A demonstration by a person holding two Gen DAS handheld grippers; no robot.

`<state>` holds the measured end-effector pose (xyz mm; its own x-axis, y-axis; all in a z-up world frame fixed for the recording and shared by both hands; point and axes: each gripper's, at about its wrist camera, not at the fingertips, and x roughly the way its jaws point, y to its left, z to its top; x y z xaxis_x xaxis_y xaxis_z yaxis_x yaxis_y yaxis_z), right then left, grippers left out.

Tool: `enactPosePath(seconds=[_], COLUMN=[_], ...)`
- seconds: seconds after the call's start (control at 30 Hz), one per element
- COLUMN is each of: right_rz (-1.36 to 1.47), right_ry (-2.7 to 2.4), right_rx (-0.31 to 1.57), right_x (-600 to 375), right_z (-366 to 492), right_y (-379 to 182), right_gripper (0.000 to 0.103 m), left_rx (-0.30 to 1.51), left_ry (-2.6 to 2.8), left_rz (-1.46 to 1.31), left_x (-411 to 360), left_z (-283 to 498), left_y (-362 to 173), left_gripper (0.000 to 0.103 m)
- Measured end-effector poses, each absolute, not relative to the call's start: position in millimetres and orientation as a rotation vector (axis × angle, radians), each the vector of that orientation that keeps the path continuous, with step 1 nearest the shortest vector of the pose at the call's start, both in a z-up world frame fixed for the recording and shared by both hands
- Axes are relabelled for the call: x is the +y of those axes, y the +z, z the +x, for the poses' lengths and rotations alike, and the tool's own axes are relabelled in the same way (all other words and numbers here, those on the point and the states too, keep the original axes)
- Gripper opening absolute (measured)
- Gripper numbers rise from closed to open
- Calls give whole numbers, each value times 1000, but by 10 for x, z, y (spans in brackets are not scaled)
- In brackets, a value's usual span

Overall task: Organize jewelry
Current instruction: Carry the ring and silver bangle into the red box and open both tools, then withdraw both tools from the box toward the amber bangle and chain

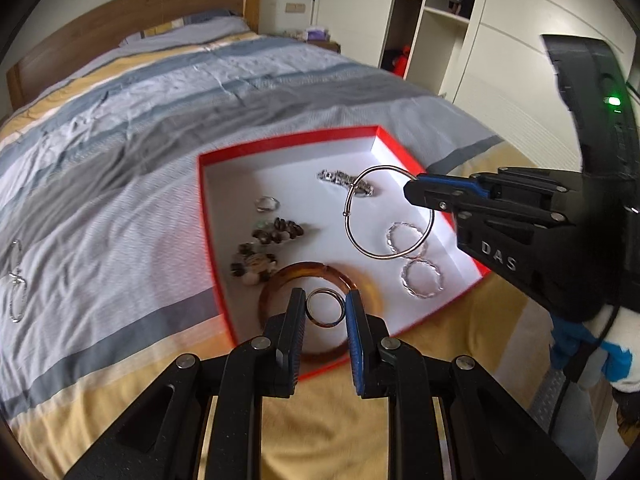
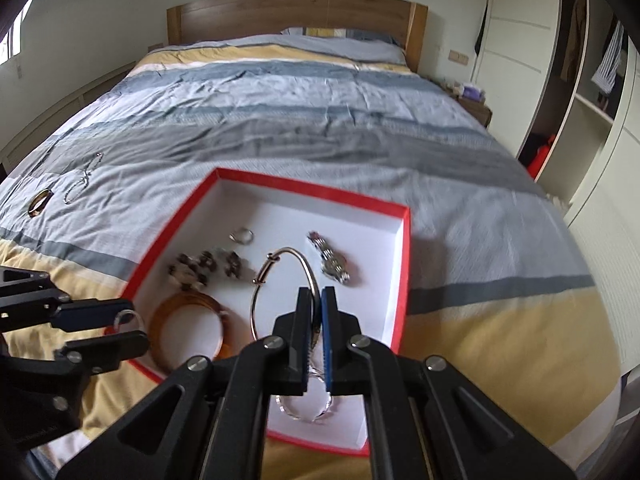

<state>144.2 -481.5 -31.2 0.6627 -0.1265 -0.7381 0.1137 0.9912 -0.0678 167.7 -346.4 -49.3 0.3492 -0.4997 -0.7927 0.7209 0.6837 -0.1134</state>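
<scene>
Left tool [image 1: 325,307] grips a small ring [image 1: 325,307] just above the amber bangle [image 1: 280,280] at the red box's [image 1: 280,145] near edge. Right tool [image 2: 317,308] pinches a thin silver bangle [image 2: 280,276], held over the box floor. Judgement: lower each onto bare white floor before parting fingers; avoid stacking on the twisted bangles [image 1: 422,280]. Farther off, a chain [image 2: 82,182] and ring [image 2: 39,203] lie on the bed [image 2: 280,128].

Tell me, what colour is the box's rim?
Red rim, white inside; clearest in the right wrist view.
</scene>
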Motion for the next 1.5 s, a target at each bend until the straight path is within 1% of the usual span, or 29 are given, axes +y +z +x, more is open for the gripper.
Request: enactPosePath(seconds=[0.33, 0.53, 0.7, 0.83, 0.97, 1.17, 1.23, 1.33, 1.5], right_rz=[56, 43, 55, 61, 86, 94, 95, 109, 142], right_ry=[-107, -74, -83, -92, -102, -131, -144, -168, -200], right_rx=[872, 937, 948, 952, 950, 910, 900, 884, 848], right_x=[-5058, -5075, -5123, -5128, -5159, -5178, -5184, -5205, -5180], right_z=[1649, 1824, 1873, 1885, 1858, 1693, 1634, 1519, 1253], right_y=[-563, -709, -746, -738, -706, -477, -397, -257, 10], right_gripper=[4, 4, 5, 6, 7, 18, 19, 19, 21], left_rx=[989, 992, 980, 989, 984, 979, 968, 944, 909], left_ry=[-779, -756, -749, -762, -760, -748, -748, -741, -708], left_rz=[312, 316, 336, 319, 318, 294, 289, 275, 235], left_x=[-3678, -3649, -3681, -3686, -3687, -3595, -3553, -3450, -3203], left_z=[1855, 1886, 1860, 1857, 1834, 1799, 1764, 1700, 1588], left_y=[-879, -933, -938, -914, -874, -742, -659, -501, -266], left_gripper=[20, 20, 21, 26, 39, 41, 42, 47, 47])
